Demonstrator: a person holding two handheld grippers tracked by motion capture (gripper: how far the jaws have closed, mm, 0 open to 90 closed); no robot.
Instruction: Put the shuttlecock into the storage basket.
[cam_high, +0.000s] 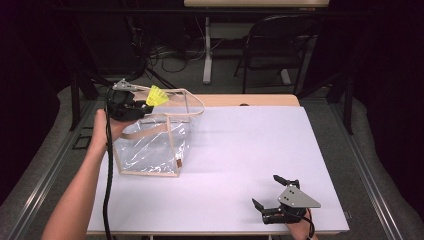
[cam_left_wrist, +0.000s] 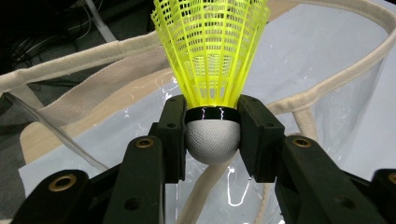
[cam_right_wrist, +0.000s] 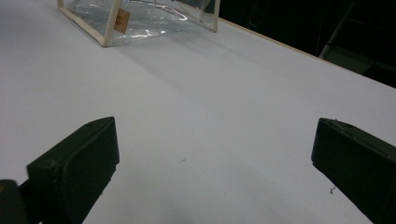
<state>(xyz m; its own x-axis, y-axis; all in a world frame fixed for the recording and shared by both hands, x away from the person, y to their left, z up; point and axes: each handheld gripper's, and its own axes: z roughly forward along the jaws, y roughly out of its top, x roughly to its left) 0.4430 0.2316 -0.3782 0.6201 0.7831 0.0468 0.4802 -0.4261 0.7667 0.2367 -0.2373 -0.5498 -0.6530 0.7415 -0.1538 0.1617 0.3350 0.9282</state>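
Note:
A yellow shuttlecock (cam_left_wrist: 211, 51) with a white cork head is clamped at its base between the jaws of my left gripper (cam_left_wrist: 212, 135). In the high view that left gripper (cam_high: 134, 106) hangs over the far left rim of a clear plastic tote bag (cam_high: 152, 145) with beige trim and straps, and the shuttlecock (cam_high: 157, 96) pokes out over the bag's open top. My right gripper (cam_high: 272, 192) rests near the table's front right edge, jaws wide apart with nothing between them. In its own view the right gripper (cam_right_wrist: 215, 158) faces the bag (cam_right_wrist: 135, 18) across bare tabletop.
The white table surface (cam_high: 240, 150) stretches between the bag and the right gripper. Beyond the table's far edge stand a folding chair (cam_high: 280, 45), another table's leg and loose cables on the floor. Dark curtains close both sides.

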